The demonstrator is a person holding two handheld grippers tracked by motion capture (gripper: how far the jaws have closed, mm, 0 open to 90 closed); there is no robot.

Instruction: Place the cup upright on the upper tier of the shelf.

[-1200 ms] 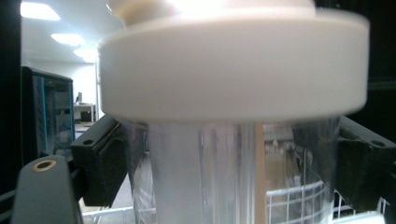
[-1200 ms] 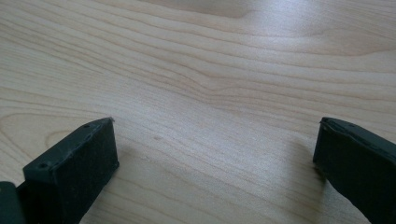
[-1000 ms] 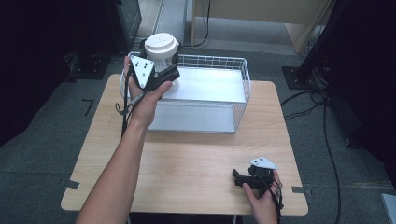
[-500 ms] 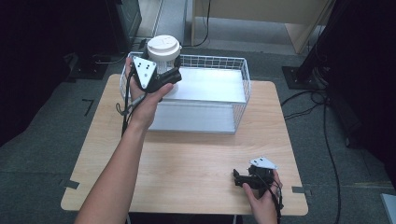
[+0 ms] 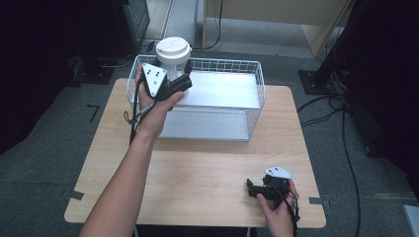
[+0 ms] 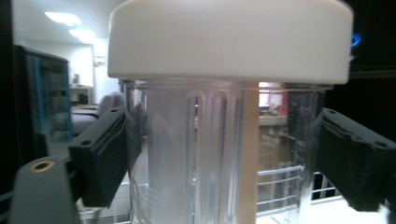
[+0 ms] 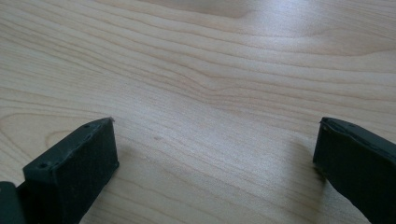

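Note:
A clear plastic jar [image 5: 173,51] with a white lid is held upright over the left end of the wire basket [image 5: 258,94]. My left gripper [image 5: 174,74] is shut on it. In the left gripper view the jar [image 6: 219,140] stands between the two black jaws, which press on its ribbed sides just below the lid. Whether its base touches the basket's floor is hidden. My right gripper [image 5: 252,189] rests on the wooden table [image 5: 207,163] near the front right corner. It is open, with bare wood between its jaws [image 7: 215,163].
The white wire basket stands at the back middle of the table, with a pale flat panel [image 5: 217,94] inside it. Cables [image 5: 346,148] run over the floor on the right. Dark equipment stands behind the table on the left.
My left gripper has shifted the jar slightly to the right and down over the basket's left end. The right gripper has stayed still.

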